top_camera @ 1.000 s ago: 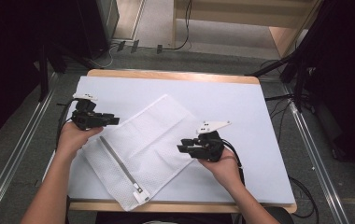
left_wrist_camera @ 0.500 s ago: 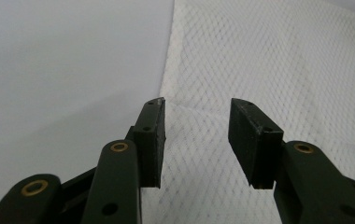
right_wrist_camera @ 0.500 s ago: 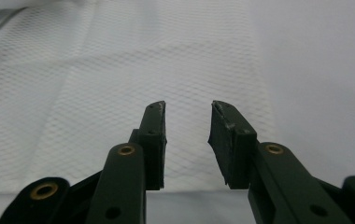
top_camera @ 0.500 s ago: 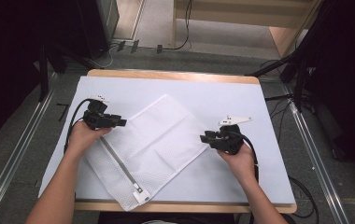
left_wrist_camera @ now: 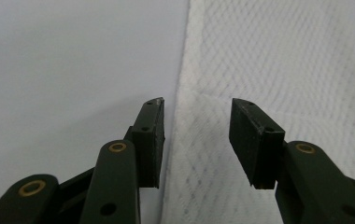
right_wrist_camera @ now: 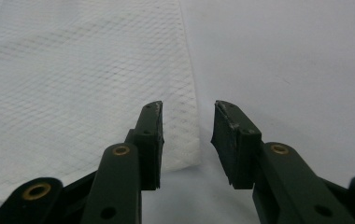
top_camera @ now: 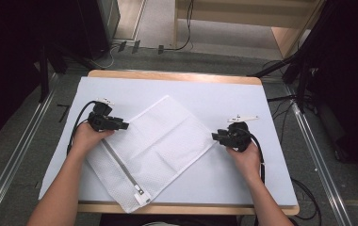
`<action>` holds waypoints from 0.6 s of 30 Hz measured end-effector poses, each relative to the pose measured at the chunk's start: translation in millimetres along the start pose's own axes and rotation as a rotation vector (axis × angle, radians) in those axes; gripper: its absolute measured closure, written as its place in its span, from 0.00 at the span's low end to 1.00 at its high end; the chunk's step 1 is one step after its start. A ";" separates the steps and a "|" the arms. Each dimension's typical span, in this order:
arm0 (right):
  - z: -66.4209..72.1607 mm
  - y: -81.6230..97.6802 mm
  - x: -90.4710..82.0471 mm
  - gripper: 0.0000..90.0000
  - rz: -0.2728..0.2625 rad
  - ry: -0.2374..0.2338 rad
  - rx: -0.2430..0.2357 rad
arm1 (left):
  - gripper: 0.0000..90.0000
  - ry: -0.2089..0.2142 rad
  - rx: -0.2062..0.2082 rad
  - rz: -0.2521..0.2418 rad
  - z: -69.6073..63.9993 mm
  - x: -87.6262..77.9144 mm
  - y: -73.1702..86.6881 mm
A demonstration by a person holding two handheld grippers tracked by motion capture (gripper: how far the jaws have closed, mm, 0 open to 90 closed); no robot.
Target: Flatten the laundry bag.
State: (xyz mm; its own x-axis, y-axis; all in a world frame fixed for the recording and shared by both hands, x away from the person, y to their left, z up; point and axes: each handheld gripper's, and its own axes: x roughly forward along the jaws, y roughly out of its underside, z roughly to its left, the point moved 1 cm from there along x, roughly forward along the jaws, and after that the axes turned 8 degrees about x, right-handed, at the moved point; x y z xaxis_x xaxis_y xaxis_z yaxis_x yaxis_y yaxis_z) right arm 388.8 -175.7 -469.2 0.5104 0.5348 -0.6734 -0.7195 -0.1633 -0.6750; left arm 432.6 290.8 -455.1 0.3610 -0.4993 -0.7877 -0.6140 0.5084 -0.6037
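**Both claws spread at opposite corners of the mesh bag**

A white mesh laundry bag [top_camera: 151, 150] lies flat on the table [top_camera: 243, 179], turned diagonally so that its corners point far, right, near and left. A zipper [top_camera: 123, 169] runs along its near-left edge, with the pull tab close to the near corner.

Left claw [top_camera: 123, 126]: held low at the bag's left corner, pointing right across the table. In the left gripper view its jaws stand spread, and the left claw [left_wrist_camera: 196, 135] straddles the bag's edge: one pad sits over bare table, the other over mesh [left_wrist_camera: 283, 70]. The pads press on nothing; whether the tips touch the fabric cannot be told.

Right claw [top_camera: 216, 136]: held low at the bag's right corner, pointing left. In the right gripper view the right claw [right_wrist_camera: 187, 135] is spread, with the bag's corner [right_wrist_camera: 185, 149] lying between the pads and not pinched. Its jaws have just been opening; the fabric under them lies flat on the table.

Both hands rest close to the table surface, forearms entering from the near edge. A cable [top_camera: 80, 120] loops from the left claw toward the near left.
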 end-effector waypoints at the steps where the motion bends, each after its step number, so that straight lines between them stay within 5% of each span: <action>1: -0.6 0.3 1.1 0.72 0.003 0.003 0.003 | 0.63 0.004 -0.006 -0.003 0.5 -0.2 0.2; 9: -3.2 4.1 10.7 0.71 0.047 0.024 0.018 | 0.76 0.011 0.009 0.002 -4.0 1.4 1.1; 18: 2.5 4.4 12.2 1.00 0.085 0.003 0.024 | 0.98 0.015 0.003 0.020 -5.9 2.3 2.3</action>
State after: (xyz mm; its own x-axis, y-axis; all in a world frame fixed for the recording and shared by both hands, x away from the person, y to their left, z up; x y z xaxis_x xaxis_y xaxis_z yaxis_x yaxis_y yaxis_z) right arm 390.6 -167.8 -479.6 0.4486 0.5176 -0.7286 -0.7713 -0.1876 -0.6082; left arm 427.9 286.6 -457.6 0.3379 -0.4996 -0.7976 -0.6190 0.5204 -0.5882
